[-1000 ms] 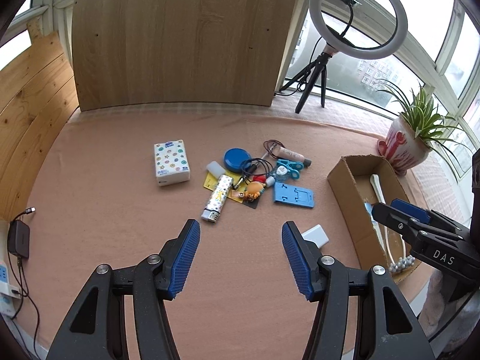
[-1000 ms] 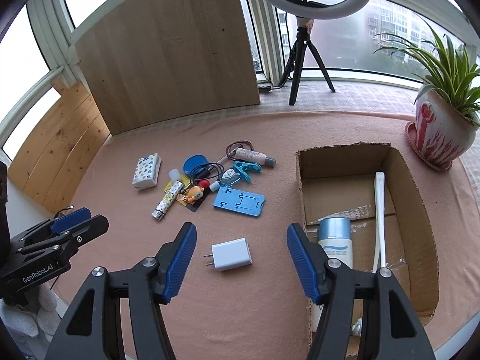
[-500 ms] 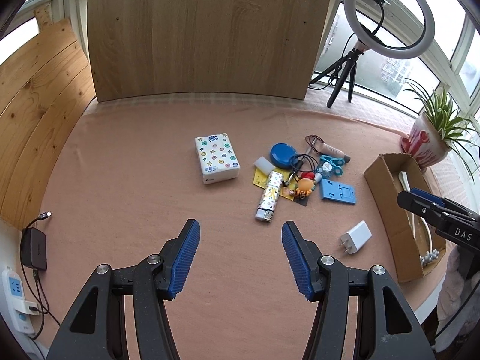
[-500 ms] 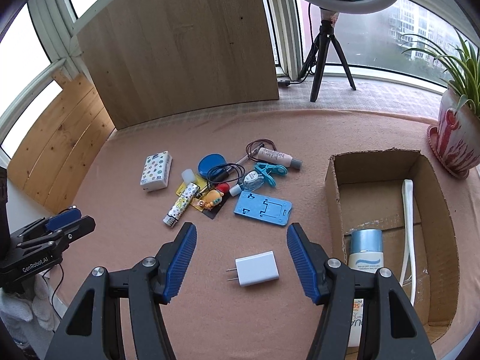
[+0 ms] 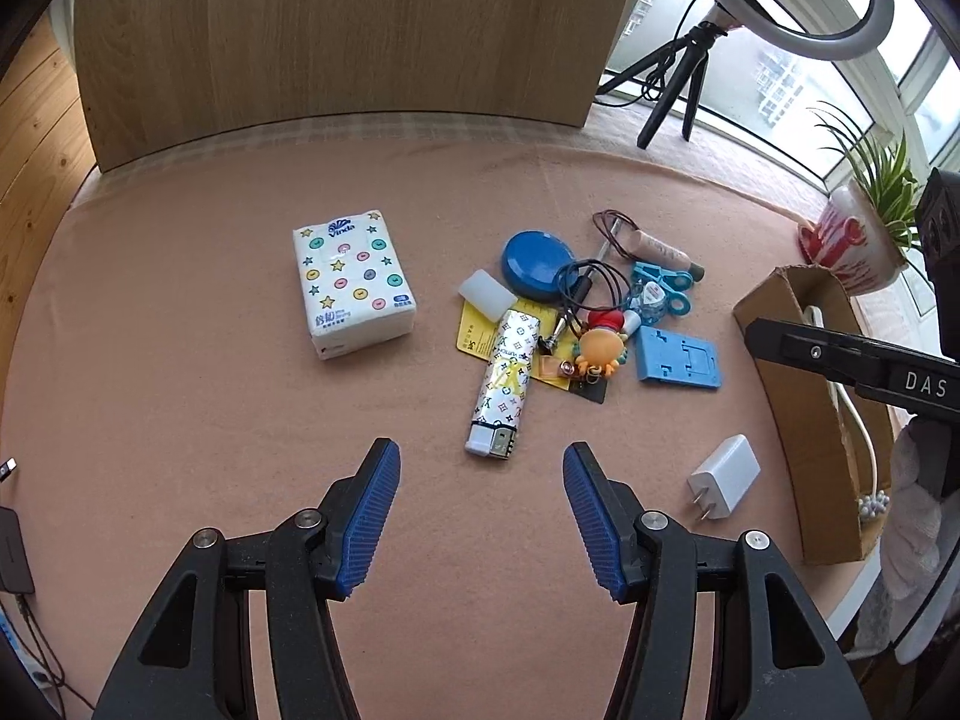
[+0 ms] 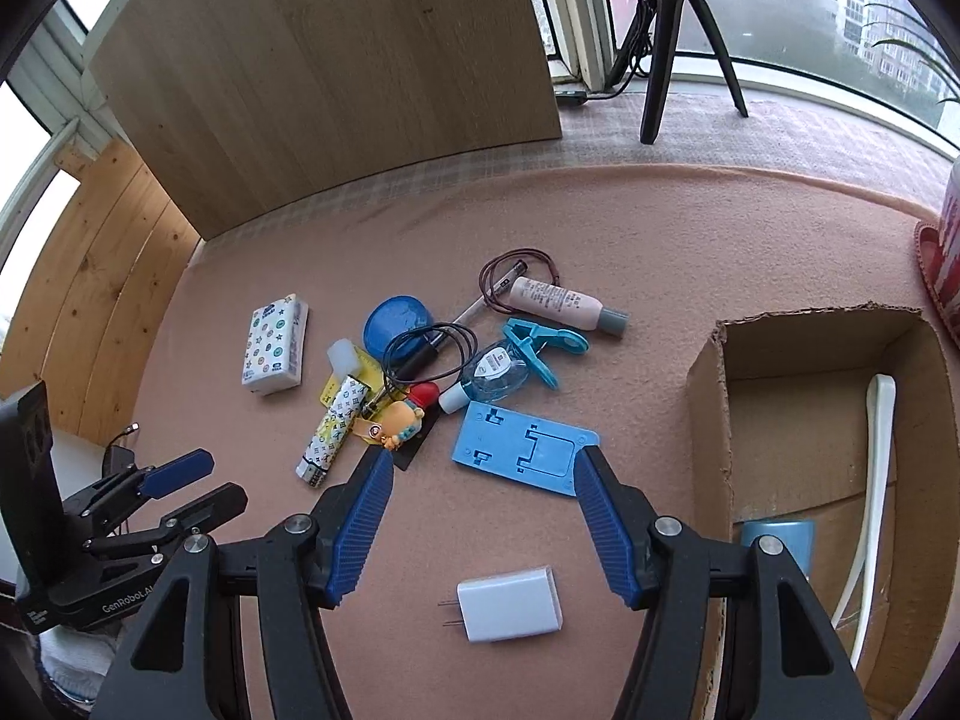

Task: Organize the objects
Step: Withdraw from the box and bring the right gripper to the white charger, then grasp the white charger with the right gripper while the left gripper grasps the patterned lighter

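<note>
Since a second ago both cameras have been closing in on the clutter: the pile now fills more of each view, and the white charger has slid from ahead of the right gripper to lying low between its two arms.

Going left to right across the pink mat, the tissue pack is lying apart at the far left; next the patterned lighter is pointing toward the left gripper, which is hanging with its tongs wide and holding nothing. The blue phone stand is lying just beyond the right gripper's tips, whose tongs are also wide and empty. At the far right the cardboard box is already holding a blue-capped bottle and a white stick.

The step in hand looks like the approach for a fresh pick. The next move probably calls for lowering one gripper over a single item, likely the lighter, the charger or the stand, closing, then carrying it right into the box.
</note>
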Available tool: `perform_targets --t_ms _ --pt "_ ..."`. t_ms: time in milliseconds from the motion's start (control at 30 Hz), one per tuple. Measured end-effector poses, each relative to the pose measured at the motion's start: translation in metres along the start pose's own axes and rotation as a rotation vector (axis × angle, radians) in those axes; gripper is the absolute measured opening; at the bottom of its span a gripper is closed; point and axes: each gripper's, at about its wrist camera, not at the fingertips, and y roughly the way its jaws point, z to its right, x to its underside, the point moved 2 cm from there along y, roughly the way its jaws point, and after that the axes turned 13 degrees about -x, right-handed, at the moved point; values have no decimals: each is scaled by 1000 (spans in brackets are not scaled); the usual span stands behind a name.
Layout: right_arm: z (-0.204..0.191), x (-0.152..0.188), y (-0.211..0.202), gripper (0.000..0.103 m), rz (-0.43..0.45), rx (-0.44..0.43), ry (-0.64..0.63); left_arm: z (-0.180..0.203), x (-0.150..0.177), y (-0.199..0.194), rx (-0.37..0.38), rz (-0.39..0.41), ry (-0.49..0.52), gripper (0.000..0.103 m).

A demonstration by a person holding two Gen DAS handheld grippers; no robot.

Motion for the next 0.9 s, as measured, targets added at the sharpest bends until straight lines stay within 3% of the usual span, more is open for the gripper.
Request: perform_targets --t_ms 167,367,600,800,900 --pt "7 2 22 59 -61 6 41 8 -6 19 -19 -16 20 60" --pt "8 32 26 59 -84 15 73 13 -14 39 -30 -35 26 60" --pt "17 61 19 59 -57 66 118 26 -22 55 -41 -43 52 60" --pt "11 72 24 59 -78 80 83 41 -23 67 -64 -50 98 60" --pt "7 75 29 59 -87 108 51 45 -25 68 -77 -43 112 55"
